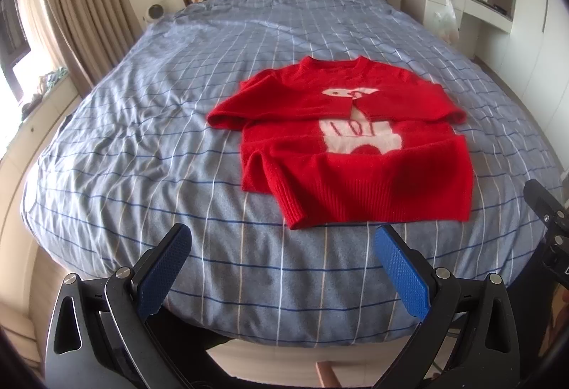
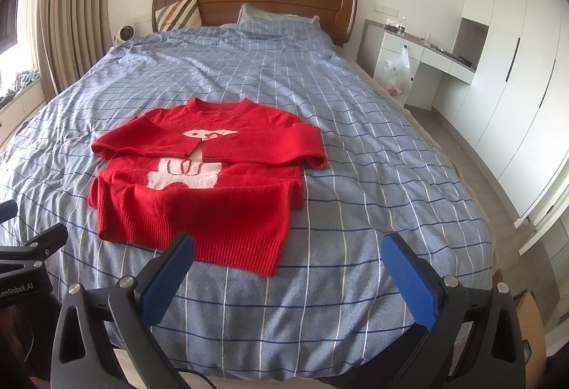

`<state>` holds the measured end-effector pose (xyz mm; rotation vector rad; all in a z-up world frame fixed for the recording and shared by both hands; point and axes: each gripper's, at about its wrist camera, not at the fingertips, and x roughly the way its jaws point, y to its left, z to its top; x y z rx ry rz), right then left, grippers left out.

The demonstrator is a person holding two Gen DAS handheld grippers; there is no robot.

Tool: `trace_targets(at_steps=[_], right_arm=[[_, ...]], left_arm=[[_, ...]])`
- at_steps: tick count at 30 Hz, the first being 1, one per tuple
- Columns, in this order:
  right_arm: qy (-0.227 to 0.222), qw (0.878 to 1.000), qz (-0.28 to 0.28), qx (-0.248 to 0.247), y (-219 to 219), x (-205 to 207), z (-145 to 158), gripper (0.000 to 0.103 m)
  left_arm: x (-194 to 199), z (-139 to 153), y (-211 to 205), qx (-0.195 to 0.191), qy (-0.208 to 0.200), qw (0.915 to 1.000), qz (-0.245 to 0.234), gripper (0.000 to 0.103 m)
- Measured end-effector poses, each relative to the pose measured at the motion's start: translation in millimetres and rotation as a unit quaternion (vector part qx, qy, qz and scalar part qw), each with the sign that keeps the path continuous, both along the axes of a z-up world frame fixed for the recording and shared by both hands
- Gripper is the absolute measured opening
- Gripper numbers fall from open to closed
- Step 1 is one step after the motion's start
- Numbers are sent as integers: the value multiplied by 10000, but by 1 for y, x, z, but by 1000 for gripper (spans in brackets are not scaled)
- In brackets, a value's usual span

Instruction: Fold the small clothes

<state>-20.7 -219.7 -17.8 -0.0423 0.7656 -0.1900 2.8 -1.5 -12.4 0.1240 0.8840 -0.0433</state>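
Observation:
A small red sweater (image 1: 348,154) with a white animal pattern lies flat on the blue checked bed cover (image 1: 177,125), both sleeves folded across the chest, hem toward me. My left gripper (image 1: 281,236) is open and empty, just short of the hem's left corner. In the right wrist view the sweater (image 2: 206,182) lies left of centre on the cover (image 2: 355,140). My right gripper (image 2: 288,246) is open and empty; its left finger (image 2: 170,275) overlaps the hem in view, contact unclear. The left gripper's body (image 2: 32,257) shows at the left edge.
A wooden headboard (image 2: 256,1) with a striped cushion (image 2: 177,15) and a pillow stands at the far end. Curtains (image 2: 64,15) hang on the left. A white desk (image 2: 423,58) and wardrobe stand right, with a plastic bag (image 2: 396,70).

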Motion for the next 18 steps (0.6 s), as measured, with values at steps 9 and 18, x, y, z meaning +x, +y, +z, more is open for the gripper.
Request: trace_targets(at_steps=[9, 18], right_arm=[[-9, 10000, 25, 10, 1, 1, 3, 103], [0, 10000, 20, -8, 1, 2, 2, 103]], left_arm=[[1, 3, 1, 19, -64, 10000, 3, 103], [3, 1, 3, -28, -14, 10000, -12, 103]])
